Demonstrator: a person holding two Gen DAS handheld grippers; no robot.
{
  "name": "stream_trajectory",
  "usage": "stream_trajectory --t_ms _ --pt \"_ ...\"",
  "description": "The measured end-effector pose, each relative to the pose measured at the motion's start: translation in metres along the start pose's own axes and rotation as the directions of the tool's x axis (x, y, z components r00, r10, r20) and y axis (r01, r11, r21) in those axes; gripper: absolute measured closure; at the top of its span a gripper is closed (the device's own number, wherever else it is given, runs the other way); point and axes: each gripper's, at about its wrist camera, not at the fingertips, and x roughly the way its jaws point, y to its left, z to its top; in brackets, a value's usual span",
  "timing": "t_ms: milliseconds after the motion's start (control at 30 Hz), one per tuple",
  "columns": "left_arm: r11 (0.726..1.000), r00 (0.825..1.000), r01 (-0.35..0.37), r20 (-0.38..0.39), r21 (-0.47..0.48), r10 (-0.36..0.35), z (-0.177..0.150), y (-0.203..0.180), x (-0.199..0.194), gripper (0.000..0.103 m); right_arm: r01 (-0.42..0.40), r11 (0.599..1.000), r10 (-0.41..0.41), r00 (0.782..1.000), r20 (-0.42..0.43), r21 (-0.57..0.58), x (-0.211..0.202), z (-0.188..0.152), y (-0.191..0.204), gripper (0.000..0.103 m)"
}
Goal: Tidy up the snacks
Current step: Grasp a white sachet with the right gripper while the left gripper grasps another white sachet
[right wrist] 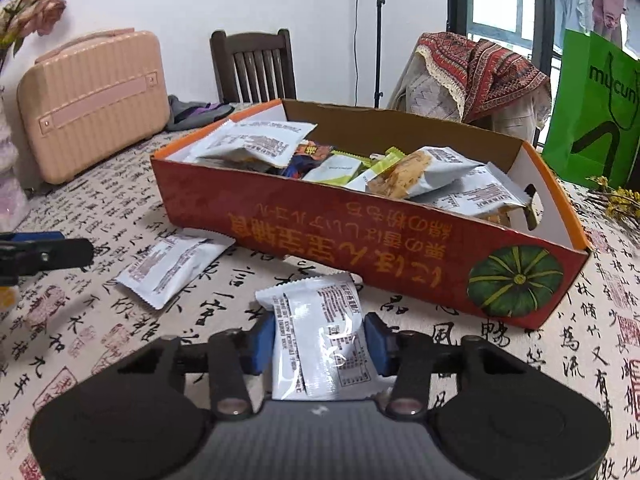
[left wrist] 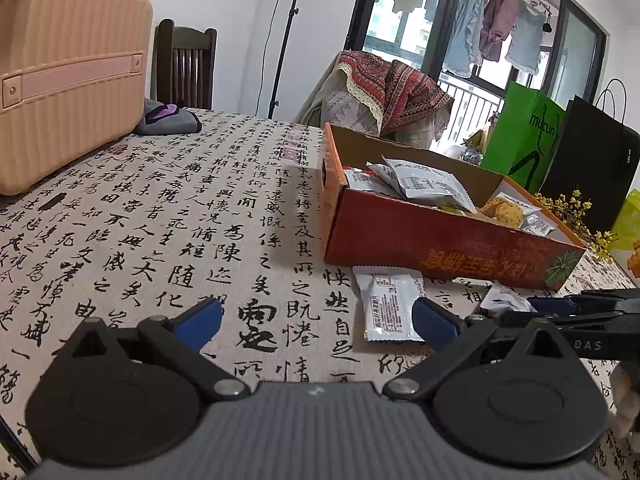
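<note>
One loose packet (right wrist: 172, 270) beside box (right wrist: 360, 236)

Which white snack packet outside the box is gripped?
The white packet between the right gripper fingers; the other packet lies loose on the tablecloth.

**Around the Calligraphy Tablecloth**

A tablecloth (left wrist: 168, 220) printed with black calligraphy covers the table. At its far left corner stands a pink ribbed case (left wrist: 68, 76), with a folded grey cloth (left wrist: 170, 120) (purple showing in its folds) just beside it. Behind the tablecloth's far edge are a dark wooden chair (right wrist: 254, 66), a black stand pole (right wrist: 378, 32) and a red patterned throw (right wrist: 480, 68) draped over another seat. To the right of the tablecloth stands a green paper bag (right wrist: 596, 108), with yellow flowers (left wrist: 576, 208) near it and laundry (left wrist: 500, 20) hanging beyond the window.
</note>
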Motion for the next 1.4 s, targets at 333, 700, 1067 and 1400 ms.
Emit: stream_trajectory --t_ms 333,700,1067,1400 --pt "1.000 0.999 -0.016 -0.028 -0.005 0.016 0.002 0.000 0.005 0.000 0.035 0.995 -0.044 0.995 0.090 0.097 -0.035 -0.013 -0.020 0.062" --pt "0.997 0.997 -0.034 -0.074 0.067 0.038 0.021 -0.033 0.008 0.000 0.109 0.967 -0.147 0.976 0.158 0.231 -0.067 -0.032 -0.063 0.062" --pt "0.993 0.972 -0.082 -0.211 0.090 0.100 0.025 -0.072 0.058 0.000 0.135 0.944 -0.195 0.965 0.178 0.300 -0.079 -0.043 -0.079 0.062" --pt "0.978 0.961 -0.164 -0.202 0.126 0.187 0.016 -0.087 0.072 0.023 0.135 0.938 -0.202 0.961 0.189 0.320 -0.084 -0.046 -0.084 0.062"
